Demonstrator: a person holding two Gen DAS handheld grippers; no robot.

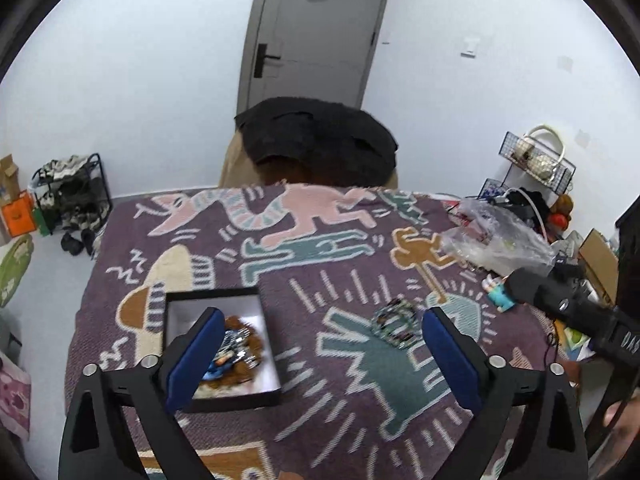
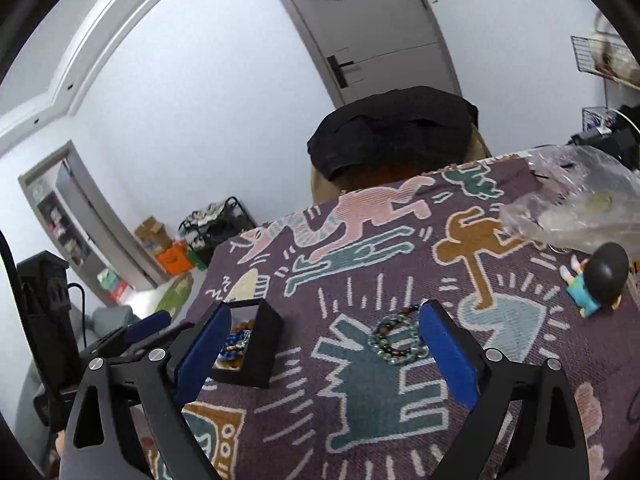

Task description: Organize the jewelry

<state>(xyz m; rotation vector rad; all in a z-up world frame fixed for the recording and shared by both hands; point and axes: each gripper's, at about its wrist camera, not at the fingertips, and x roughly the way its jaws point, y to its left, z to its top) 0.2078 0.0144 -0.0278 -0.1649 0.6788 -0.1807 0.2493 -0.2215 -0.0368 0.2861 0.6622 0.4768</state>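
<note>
The left claw is spread wide and holds nothing; it hangs above the blanket that covers the counter. Behind its left finger sits an open black box with beaded jewelry heaped inside. A bracelet lies on the blanket just beside the claw's right finger, well apart from the box.

The right claw is spread too, empty, with the same bracelet between its fingers, close to the right one, lying on a teal dog figure. The box stands behind its left finger. Farther right are a small doll and a clear plastic bag. A chair draped in black cloth stands at the far edge, before a grey door.
</note>
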